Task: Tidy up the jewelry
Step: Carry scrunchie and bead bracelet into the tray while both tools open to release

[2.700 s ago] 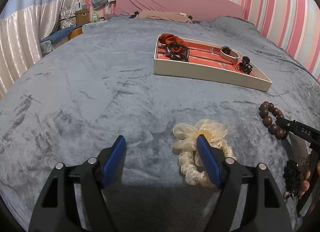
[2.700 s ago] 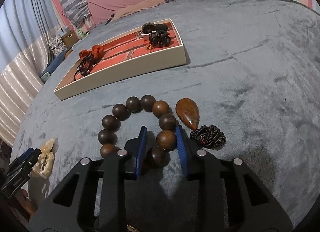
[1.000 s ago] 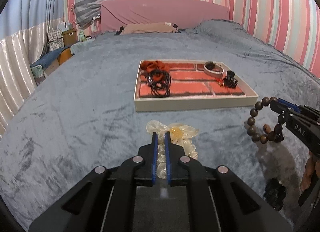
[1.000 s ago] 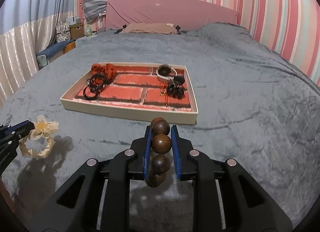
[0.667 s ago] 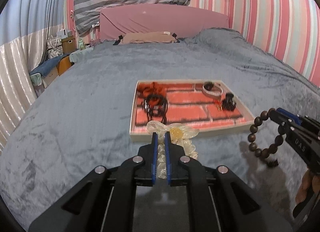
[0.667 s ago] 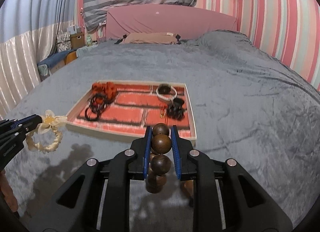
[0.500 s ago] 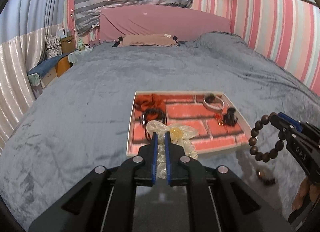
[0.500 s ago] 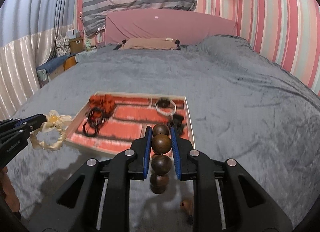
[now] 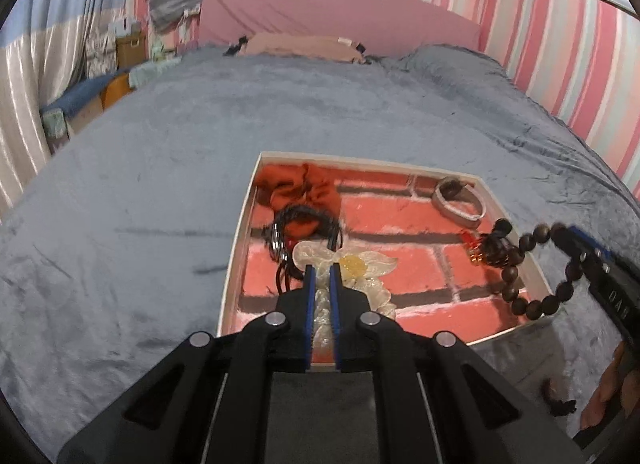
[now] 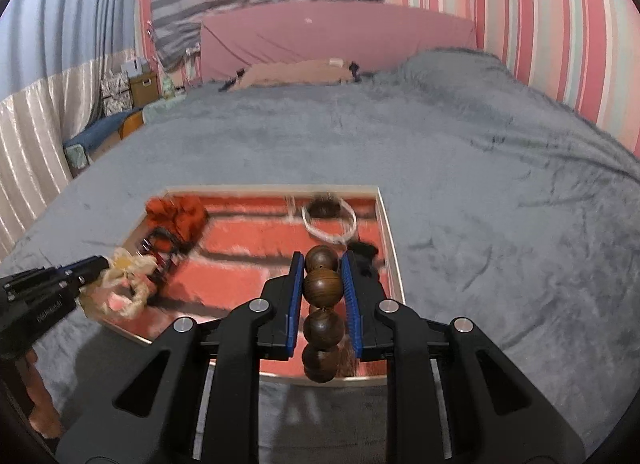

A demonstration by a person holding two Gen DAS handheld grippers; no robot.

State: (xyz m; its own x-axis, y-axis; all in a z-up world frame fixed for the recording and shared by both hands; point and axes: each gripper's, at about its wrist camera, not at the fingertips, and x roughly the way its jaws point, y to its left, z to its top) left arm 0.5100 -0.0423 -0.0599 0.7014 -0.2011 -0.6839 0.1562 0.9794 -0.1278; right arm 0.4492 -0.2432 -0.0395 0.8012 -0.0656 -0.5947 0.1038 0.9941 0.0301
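Note:
My left gripper (image 9: 321,270) is shut on a cream flower scrunchie (image 9: 352,264) and holds it above the left front part of the tray (image 9: 234,260). My right gripper (image 10: 322,260) is shut on a brown wooden bead bracelet (image 10: 322,284), which hangs above the tray's right front part (image 10: 390,232). The bracelet (image 9: 532,264) also shows at the right of the left wrist view, and the scrunchie (image 10: 128,284) at the left of the right wrist view. The tray has a red brick-pattern floor.
In the tray lie an orange scrunchie (image 9: 300,187), black hair ties (image 9: 304,227), a white band (image 9: 460,199) and a black clip (image 9: 492,248). A small dark item (image 9: 560,404) lies on the grey blanket (image 9: 140,203) in front of the tray. Pillows lie at the far end.
Both grippers have moved forward from in front of the tray to above it, carrying the scrunchie and the bead bracelet. The tray now lies directly below both.

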